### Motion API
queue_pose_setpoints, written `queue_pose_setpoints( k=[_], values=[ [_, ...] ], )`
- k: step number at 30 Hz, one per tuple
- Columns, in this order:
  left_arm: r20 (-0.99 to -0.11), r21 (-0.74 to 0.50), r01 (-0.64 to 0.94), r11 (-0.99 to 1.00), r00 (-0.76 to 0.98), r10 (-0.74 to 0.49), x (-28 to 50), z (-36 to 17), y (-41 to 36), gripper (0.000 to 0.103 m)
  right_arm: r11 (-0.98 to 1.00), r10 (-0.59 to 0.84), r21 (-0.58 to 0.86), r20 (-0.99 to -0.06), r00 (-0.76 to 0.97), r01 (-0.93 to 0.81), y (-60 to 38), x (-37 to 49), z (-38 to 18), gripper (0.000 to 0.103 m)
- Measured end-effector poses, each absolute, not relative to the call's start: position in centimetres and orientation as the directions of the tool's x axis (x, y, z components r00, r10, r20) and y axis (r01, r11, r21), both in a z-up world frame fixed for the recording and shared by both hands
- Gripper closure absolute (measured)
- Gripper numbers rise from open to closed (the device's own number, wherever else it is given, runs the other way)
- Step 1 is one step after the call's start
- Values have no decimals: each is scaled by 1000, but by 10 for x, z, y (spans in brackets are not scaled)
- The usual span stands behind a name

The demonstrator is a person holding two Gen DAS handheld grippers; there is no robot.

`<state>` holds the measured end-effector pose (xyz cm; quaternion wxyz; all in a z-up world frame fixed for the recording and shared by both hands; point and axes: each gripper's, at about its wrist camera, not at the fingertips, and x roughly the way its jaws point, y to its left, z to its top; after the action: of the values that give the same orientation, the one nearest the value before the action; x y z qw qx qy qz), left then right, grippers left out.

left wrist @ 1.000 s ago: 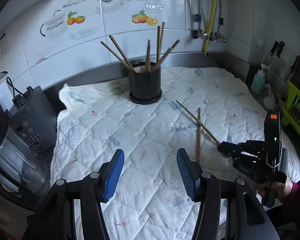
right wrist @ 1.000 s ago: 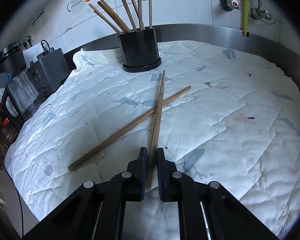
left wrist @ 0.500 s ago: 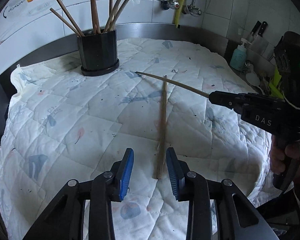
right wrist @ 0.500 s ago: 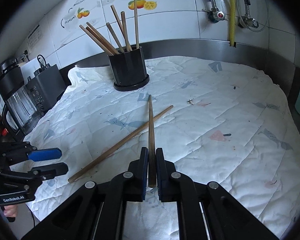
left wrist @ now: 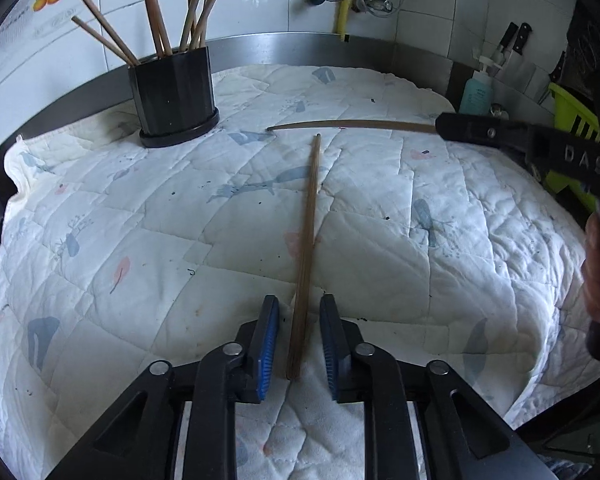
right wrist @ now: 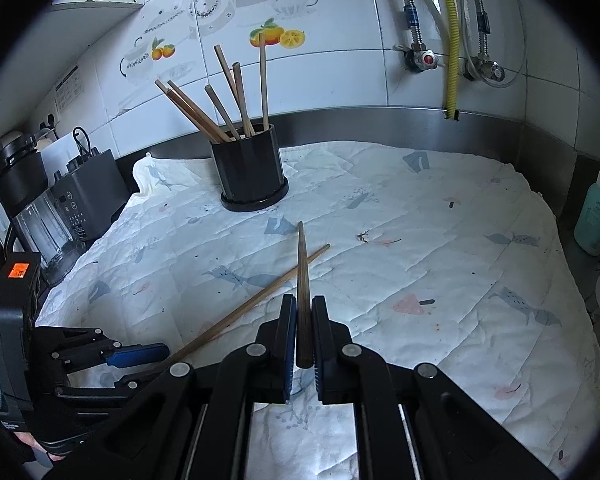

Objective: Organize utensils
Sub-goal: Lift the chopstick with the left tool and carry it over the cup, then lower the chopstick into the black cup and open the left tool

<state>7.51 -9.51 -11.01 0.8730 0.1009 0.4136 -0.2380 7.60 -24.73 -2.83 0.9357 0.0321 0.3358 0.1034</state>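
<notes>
While the right gripper pinches one thin, stiff wooden chopstick aloft, the left gripper has been narrowing, pads untouched, around the light chopstick on the quilted white cloth, best nipped near its end.

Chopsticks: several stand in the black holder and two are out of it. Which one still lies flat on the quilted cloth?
The chopstick between the left hand-held gripper's blue pads, which have just been closing. The other loose chopstick is clamped in the right hand-held gripper, lifted.
</notes>
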Motion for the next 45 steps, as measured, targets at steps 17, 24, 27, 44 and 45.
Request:
queue_pose_setpoints(
  k=[17,24,27,44,45],
  values=[
    [-679,-46,451,891,641,-359,88,-46,-65,96,981,192,103,-558,807,-163,-256,75,7,93],
    [-624,-57,427,902,690,-366,111,-9,-50,96,980,199,85,-545,814,-182,-253,86,21,93],
    [-595,-66,412,909,715,-368,122,4,-44,96,979,201,81,-542,816,-187,-252,91,25,93],
    [-502,-82,377,923,784,-365,168,57,-33,96,972,209,17,-507,836,-233,-242,131,67,93],
    [-498,-83,372,924,788,-362,170,63,-29,96,971,212,15,-504,837,-237,-241,134,73,93]
  ],
)
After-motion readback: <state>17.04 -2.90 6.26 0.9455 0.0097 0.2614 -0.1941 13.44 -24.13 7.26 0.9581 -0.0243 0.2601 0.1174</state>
